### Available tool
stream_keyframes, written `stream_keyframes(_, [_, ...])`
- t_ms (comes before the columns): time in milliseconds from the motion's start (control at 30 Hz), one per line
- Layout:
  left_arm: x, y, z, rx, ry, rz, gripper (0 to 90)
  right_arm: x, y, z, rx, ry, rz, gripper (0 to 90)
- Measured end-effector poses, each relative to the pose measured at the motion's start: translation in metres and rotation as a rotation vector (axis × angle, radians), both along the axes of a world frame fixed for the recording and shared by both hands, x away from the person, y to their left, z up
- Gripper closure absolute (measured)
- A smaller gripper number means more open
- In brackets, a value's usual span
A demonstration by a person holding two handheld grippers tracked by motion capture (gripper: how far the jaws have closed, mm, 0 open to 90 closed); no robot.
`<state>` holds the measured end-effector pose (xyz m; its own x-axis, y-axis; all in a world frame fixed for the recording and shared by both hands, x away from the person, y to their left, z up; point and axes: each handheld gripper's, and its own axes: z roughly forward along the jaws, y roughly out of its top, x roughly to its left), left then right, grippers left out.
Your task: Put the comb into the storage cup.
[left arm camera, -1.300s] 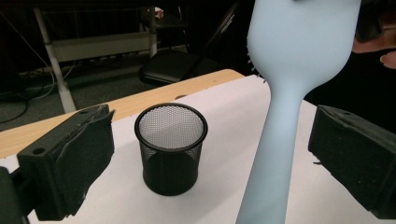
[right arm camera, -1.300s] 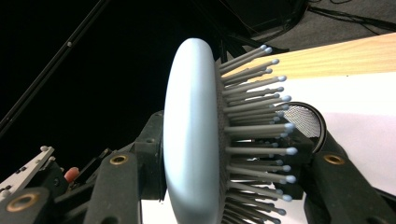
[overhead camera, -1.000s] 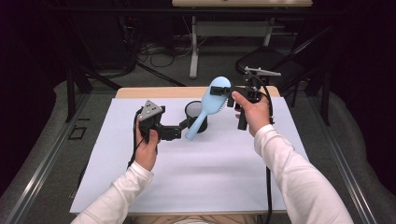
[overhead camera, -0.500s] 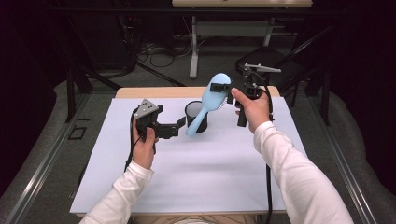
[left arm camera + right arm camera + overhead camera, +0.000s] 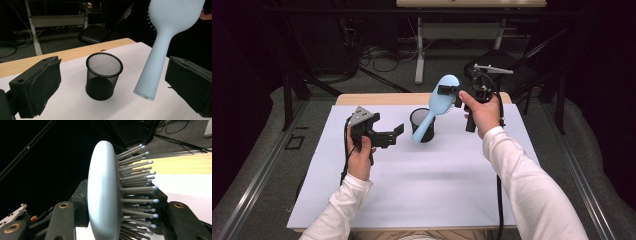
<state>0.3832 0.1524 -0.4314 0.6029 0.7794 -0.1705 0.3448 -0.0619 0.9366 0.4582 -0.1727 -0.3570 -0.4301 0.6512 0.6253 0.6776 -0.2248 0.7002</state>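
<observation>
A black wire-mesh pen cup (image 5: 423,125) stands upright on the white table cover (image 5: 422,190), near the middle of its far edge; nothing lies inside it. The right gripper (image 5: 457,92) clamps the head of a light-blue hairbrush (image 5: 437,107), one jaw on its smooth back, the other among the bristles. The brush hangs tilted, its handle end low beside the cup, outside the rim. The left gripper (image 5: 398,133) holds nothing, jaws wide apart, aimed at the cup.
</observation>
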Motion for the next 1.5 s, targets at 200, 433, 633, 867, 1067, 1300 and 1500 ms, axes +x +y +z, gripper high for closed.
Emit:
stream_keyframes(200, [0.000, 0.002, 0.000, -0.006, -0.006, 0.001, 0.4, 0.002, -0.001, 0.003, -0.009, -0.007, -0.018, 47.8])
stream_keyframes(433, [0.001, 0.005, -0.001, -0.003, -0.005, 0.004, 0.4, 0.004, -0.002, 0.008, -0.034, -0.029, -0.041, 47.8])
stream_keyframes(633, [0.000, 0.006, -0.002, -0.005, -0.006, 0.005, 0.4, 0.008, -0.001, 0.011, -0.052, -0.044, -0.060, 47.8])
stream_keyframes(867, [0.000, 0.007, -0.002, -0.004, -0.005, 0.002, 0.4, 0.015, 0.004, 0.014, -0.066, -0.054, -0.071, 47.8])
stream_keyframes(1067, [0.001, 0.006, -0.003, -0.004, -0.003, 0.000, 0.4, 0.022, 0.007, 0.017, -0.083, -0.068, -0.088, 47.8])
stream_keyframes(1300, [0.002, 0.007, -0.004, 0.002, 0.002, -0.004, 0.4, 0.029, 0.010, 0.021, -0.107, -0.077, -0.106, 47.8])
stream_keyframes(1500, [0.001, 0.009, -0.003, -0.006, -0.001, 0.004, 0.4, 0.034, 0.012, 0.023, -0.110, -0.084, -0.122, 47.8])
